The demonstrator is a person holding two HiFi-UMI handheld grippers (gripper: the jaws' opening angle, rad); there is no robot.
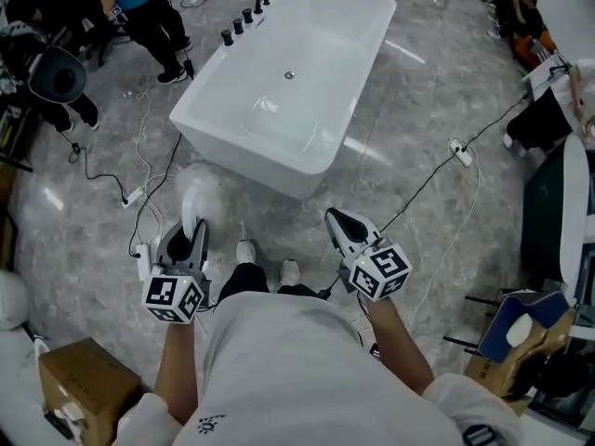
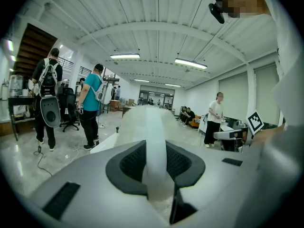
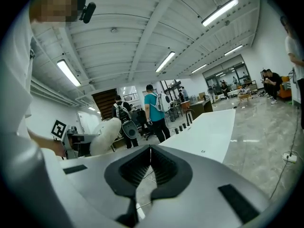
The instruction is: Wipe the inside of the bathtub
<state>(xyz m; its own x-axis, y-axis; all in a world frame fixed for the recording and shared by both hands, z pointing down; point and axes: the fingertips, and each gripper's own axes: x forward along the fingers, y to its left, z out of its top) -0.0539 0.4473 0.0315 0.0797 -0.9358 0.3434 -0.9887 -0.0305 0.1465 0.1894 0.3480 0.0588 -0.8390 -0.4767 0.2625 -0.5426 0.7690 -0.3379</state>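
Loose cables (image 1: 426, 182) on the marble floor (image 1: 418, 110) could trip the approach to the bathtub (image 1: 270, 167). The left hand-held gripper (image 1: 192, 235) clamps a white cloth (image 1: 200, 201); the right hand-held gripper (image 1: 340, 223) is closed and empty.

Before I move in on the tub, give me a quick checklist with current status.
1. Grip: ok, left tongs shut on white pad.
2. Spare hand: ok, right tongs shut, empty.
3. Position: not ok, white pad short of the bathtub.
4. Inside of bathtub unobstructed: ok, only the drain shows.
5. Footing: not ok, cable runs towards the shoes.
6. Dampness of white pad: cannot tell.
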